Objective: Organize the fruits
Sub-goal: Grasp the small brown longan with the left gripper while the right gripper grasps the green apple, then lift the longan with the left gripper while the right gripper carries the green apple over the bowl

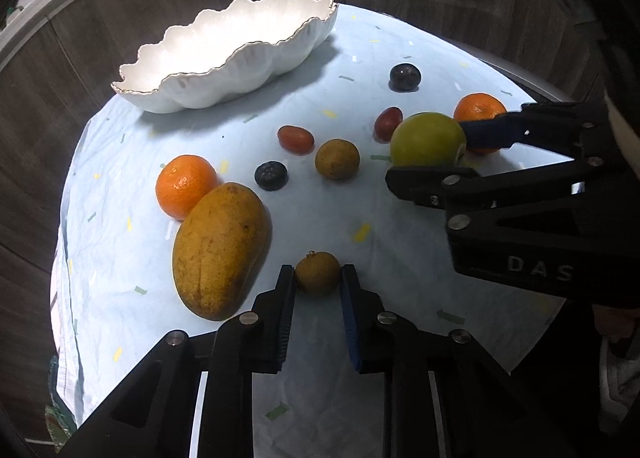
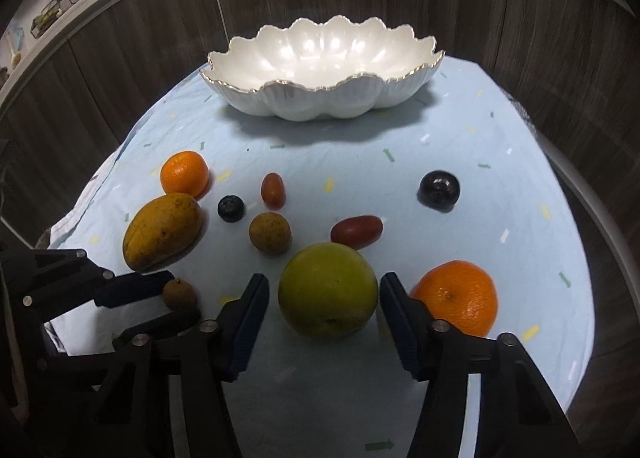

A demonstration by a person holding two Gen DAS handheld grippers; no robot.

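My left gripper (image 1: 318, 278) is shut on a small brown round fruit (image 1: 317, 273) that rests on the cloth, with both pads against its sides. It lies just right of a yellow mango (image 1: 222, 254). The right wrist view shows the same left gripper (image 2: 182, 296) and small fruit (image 2: 179, 293) at lower left. My right gripper (image 2: 325, 294) stands open astride a green round fruit (image 2: 328, 290), with a slim gap at the left pad (image 2: 250, 322). A white scalloped bowl (image 2: 320, 83) with a gold rim stands empty at the far side of the table.
On the light blue cloth (image 2: 480, 129) lie two oranges (image 2: 185, 173) (image 2: 456, 298), a second brown fruit (image 2: 270, 234), a dark plum (image 2: 439, 185), a blueberry (image 2: 231, 208) and two red oval fruits (image 2: 273, 190) (image 2: 357, 232). Dark wood panels ring the round table.
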